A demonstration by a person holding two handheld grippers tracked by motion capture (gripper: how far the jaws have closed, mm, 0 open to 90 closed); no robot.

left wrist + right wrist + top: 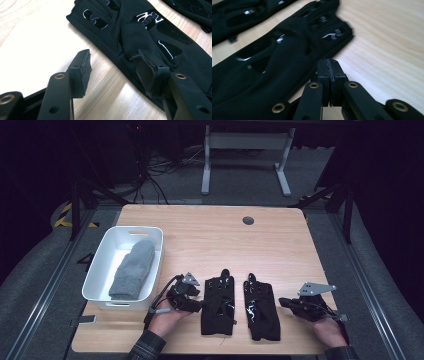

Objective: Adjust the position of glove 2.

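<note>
Two black gloves lie side by side on the counter (280, 235), both with their long axis running 6 to 12 o'clock in the high view, cuffs toward the person and fingers away. The left glove (218, 304) sits just at 3 o'clock of the left gripper (196, 306), whose jaws stand half open: one pad rests on the glove's near edge by a raised fold, the other over bare wood, pinching nothing. The right glove (260, 310) lies just at 9 o'clock of the right gripper (283, 302), whose jaws are pressed together and empty beside the glove's edge. Each hand is nearer its own glove. A white bin (102, 265) holding a grey mitten (132, 269) waits at 10 o'clock of the left gripper.
</note>
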